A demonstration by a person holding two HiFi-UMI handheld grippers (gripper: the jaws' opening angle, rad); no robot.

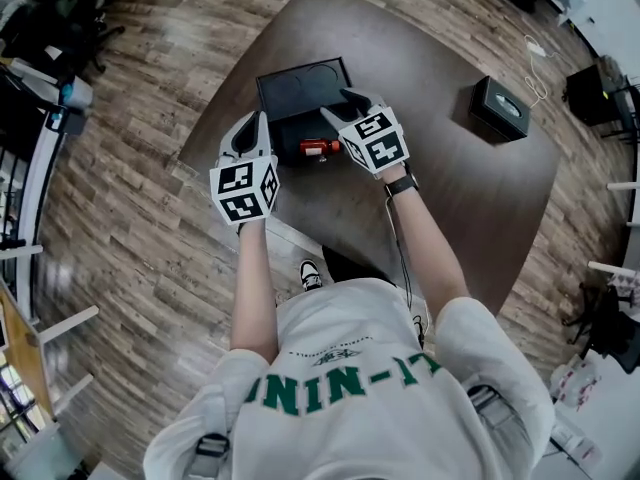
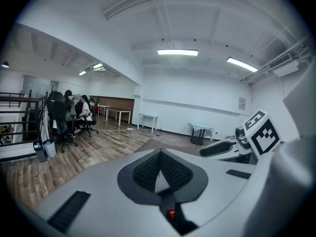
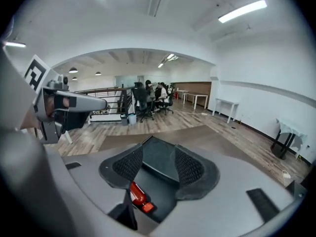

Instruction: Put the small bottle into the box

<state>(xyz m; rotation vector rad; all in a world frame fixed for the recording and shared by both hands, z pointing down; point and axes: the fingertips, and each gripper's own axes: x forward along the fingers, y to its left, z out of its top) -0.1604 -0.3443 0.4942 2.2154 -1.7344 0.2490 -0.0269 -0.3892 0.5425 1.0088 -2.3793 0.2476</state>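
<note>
A small red bottle (image 1: 315,148) lies on its side on the dark inner floor of the black box (image 1: 282,126), whose lid (image 1: 303,83) stands open at the far side. My right gripper (image 1: 338,105) hovers over the box, open, with its jaws apart. In the right gripper view the bottle (image 3: 138,195) lies below and behind the left pad (image 3: 128,165), and no pad touches it. My left gripper (image 1: 256,128) is at the box's left edge, shut and empty. In its own view the left gripper (image 2: 160,154) has its tips meeting.
The box sits near the far left of a dark brown table (image 1: 450,198). A black tissue box (image 1: 500,108) stands at the table's right. Wooden floor surrounds the table. Office chairs and seated people (image 2: 69,115) are far off.
</note>
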